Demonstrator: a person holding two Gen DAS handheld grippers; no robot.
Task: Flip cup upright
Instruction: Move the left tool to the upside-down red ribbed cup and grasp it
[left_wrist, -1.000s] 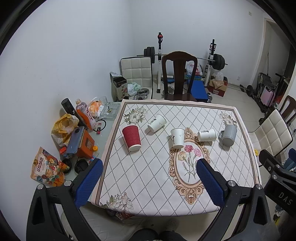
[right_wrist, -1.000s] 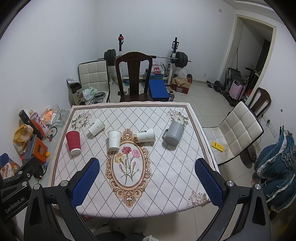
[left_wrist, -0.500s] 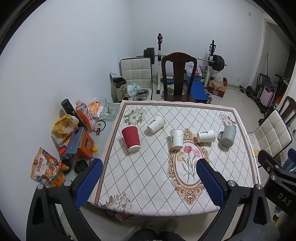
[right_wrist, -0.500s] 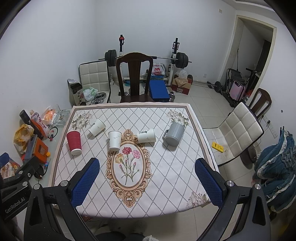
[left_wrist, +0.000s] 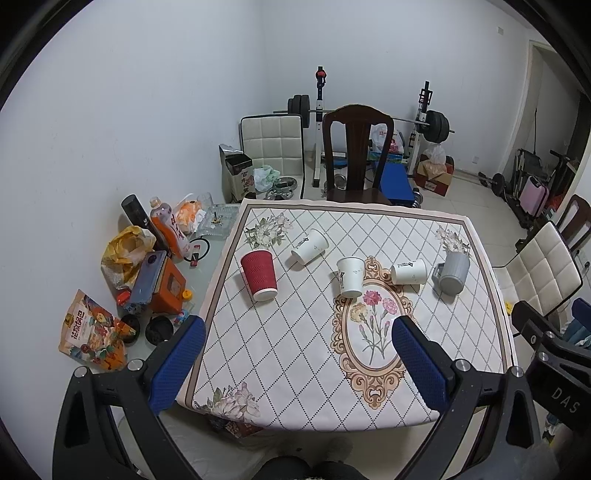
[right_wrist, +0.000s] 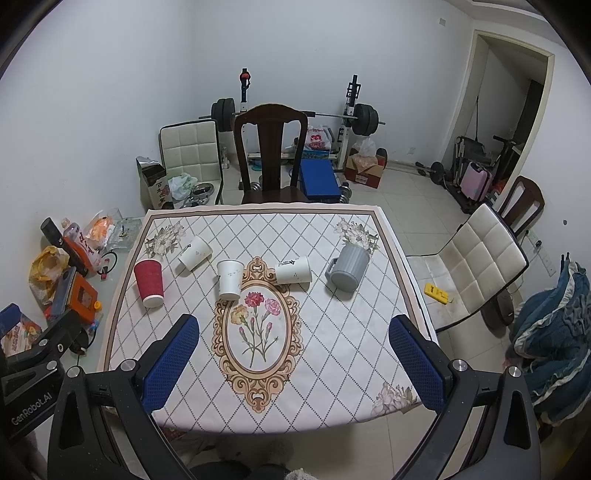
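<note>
Several cups lie in a row across the table (left_wrist: 295, 354). A red ribbed paper cup (left_wrist: 259, 275) (right_wrist: 149, 282) stands upside down at the left. A white paper cup (left_wrist: 309, 246) (right_wrist: 195, 253) lies on its side. Another white cup (left_wrist: 349, 277) (right_wrist: 229, 279) stands upside down at the centre. A third white cup (left_wrist: 409, 272) (right_wrist: 293, 270) lies on its side. A grey ribbed mug (left_wrist: 453, 272) (right_wrist: 348, 272) is tipped over at the right. My left gripper (left_wrist: 295, 365) and right gripper (right_wrist: 293, 362) are both open and empty, high above the table's near edge.
A dark wooden chair (left_wrist: 356, 155) stands at the table's far side. A white padded chair (right_wrist: 476, 266) stands to the right. Bottles, bags and an orange box (left_wrist: 162, 288) clutter the surface left of the table. Gym gear (left_wrist: 424, 122) lines the back wall.
Both views have shifted slightly; the cups sit a little higher in the left wrist frame. No cup has moved and both grippers stay open.
</note>
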